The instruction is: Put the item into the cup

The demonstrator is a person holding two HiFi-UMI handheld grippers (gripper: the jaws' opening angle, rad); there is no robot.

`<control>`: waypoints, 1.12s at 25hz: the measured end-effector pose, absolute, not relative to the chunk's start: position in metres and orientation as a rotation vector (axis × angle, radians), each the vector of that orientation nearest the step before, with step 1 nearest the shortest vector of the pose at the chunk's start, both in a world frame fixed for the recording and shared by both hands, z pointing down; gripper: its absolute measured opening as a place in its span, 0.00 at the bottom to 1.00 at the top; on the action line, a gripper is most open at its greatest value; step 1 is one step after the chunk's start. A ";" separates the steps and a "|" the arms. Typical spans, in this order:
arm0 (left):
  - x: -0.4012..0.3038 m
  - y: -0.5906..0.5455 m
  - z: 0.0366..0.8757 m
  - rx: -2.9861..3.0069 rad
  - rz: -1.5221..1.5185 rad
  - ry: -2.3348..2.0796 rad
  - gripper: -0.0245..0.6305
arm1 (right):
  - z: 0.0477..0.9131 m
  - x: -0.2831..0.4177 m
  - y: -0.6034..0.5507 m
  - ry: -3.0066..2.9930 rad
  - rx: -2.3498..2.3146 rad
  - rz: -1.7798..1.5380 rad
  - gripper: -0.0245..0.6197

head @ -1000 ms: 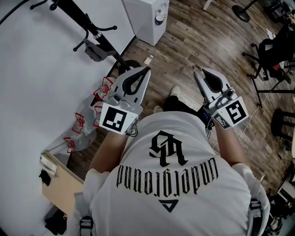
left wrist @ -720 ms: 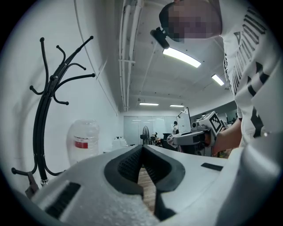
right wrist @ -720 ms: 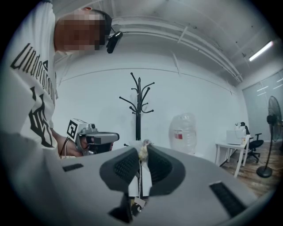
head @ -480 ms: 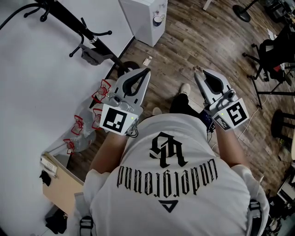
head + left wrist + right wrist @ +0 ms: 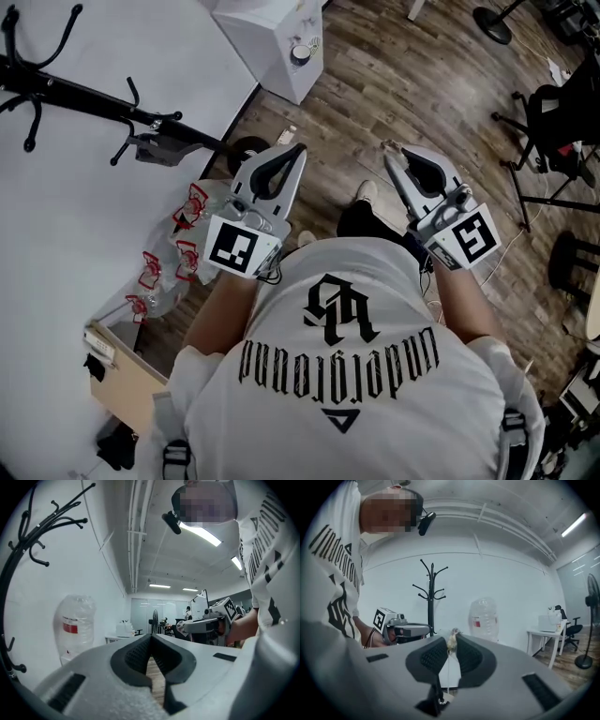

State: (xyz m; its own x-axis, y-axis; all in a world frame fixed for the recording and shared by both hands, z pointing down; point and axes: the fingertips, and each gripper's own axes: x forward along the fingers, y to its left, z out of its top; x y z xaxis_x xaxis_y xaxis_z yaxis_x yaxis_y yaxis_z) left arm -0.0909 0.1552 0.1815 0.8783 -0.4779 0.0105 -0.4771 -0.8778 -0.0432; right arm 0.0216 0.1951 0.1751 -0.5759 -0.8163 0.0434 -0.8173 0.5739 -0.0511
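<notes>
A wooden floor point(image 5: 422, 103) meets a white wall point(image 5: 66, 187), against which a black coat rack point(image 5: 94, 98) stands. A person in a white printed T-shirt point(image 5: 347, 375) stands near the rack's foot. A white cabinet point(image 5: 267, 47) sits near the rack, along the same wall. Clear water bottles point(image 5: 178, 253) with red labels are piled just beside the rack's foot. The left gripper point(image 5: 298, 148), the nearer to the rack, has its jaws closed with nothing between them. The right gripper point(image 5: 453, 644), farther from the rack, pinches a small tan item point(image 5: 452, 639) at its tips, a thin thread hanging below.
</notes>
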 end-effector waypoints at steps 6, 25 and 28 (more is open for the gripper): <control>-0.006 0.109 0.186 -3.028 -0.041 0.802 0.05 | 0.177 0.090 0.152 -2.807 1.355 0.107 0.10; 0.080 0.030 0.201 -2.955 -0.145 0.990 0.05 | 0.186 0.193 0.073 -2.881 1.211 0.094 0.10; 0.076 0.014 0.204 -2.948 -0.142 0.996 0.05 | 0.193 0.190 0.057 -2.874 1.208 0.114 0.10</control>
State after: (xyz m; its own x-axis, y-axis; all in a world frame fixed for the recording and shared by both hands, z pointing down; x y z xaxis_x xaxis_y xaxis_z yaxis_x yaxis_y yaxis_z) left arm 0.0759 0.0136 0.2037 0.7913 -0.6064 0.0775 -0.6040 -0.7951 -0.0542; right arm 0.1896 0.0574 0.1925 -0.6999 -0.7126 0.0489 -0.7142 0.6975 -0.0586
